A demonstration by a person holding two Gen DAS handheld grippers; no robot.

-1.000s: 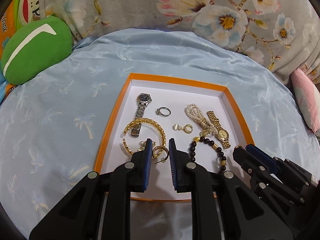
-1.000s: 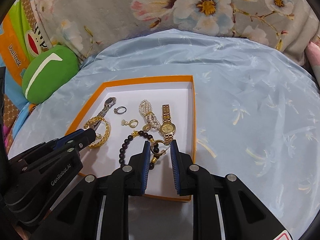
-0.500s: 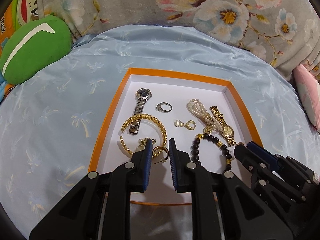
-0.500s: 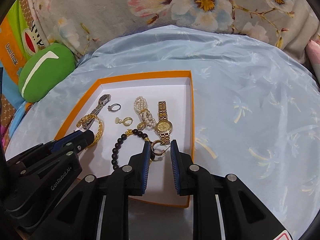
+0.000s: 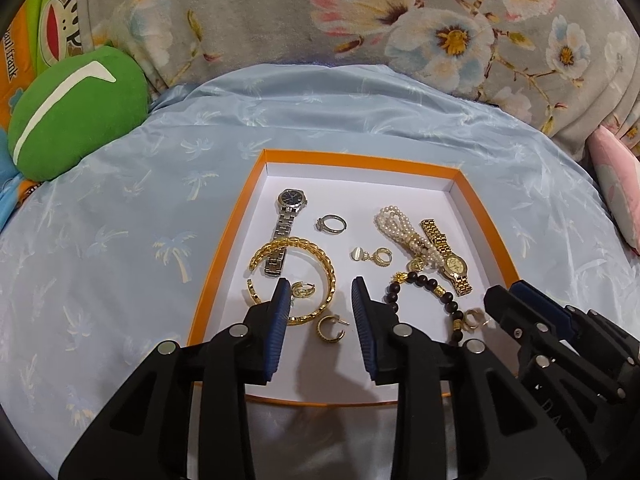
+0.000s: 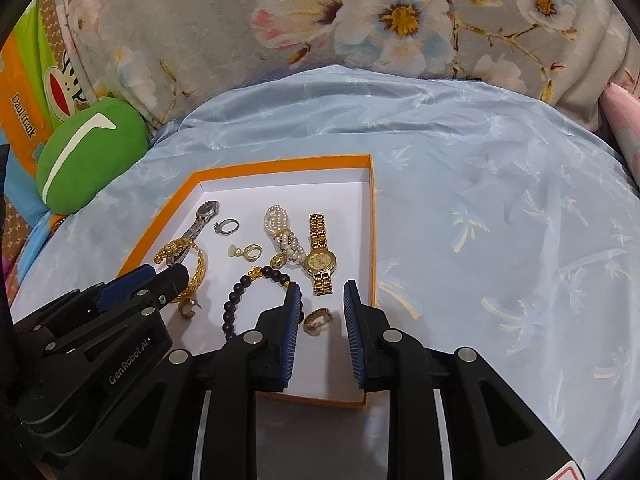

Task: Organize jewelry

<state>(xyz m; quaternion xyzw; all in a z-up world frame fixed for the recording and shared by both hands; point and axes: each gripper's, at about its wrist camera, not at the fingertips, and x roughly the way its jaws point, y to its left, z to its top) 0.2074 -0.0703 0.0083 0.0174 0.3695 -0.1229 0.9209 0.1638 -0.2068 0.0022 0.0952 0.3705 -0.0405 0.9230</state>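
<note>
Opening up: both grippers were nearly pinched together 0.5 s ago, each w/ a gold hoop earring between the pads; now both are spread wide and the hoops lie loose on the tray floor. Reads as a double release, so two earrings look placed.

Left gripper [image 5: 320, 294]: pads apart, holding nothing. Its hoop [image 5: 330, 328] lies flat between the fingers, just below the tips, touching neither pad as far as I can tell. Left pad overlaps the gold bangle [image 5: 294, 280] in view; contact unclear.

Right gripper [image 6: 320, 294]: also spread, empty. Second hoop [image 6: 317, 320] sits between its fingers, near the tray's [image 6: 372, 220] right wall, just beside the bead bracelet [image 6: 240, 300].

Other pieces stay put: silver watch [image 5: 289, 216], ring [image 5: 332, 224], pearls [image 5: 400, 228], gold watch [image 5: 446, 256], all inside the tray.

The hoops are a pair but lie well apart, bead bracelet between them. Judgement: sorting only partly done; pieces in the near half are still crowded.
</note>
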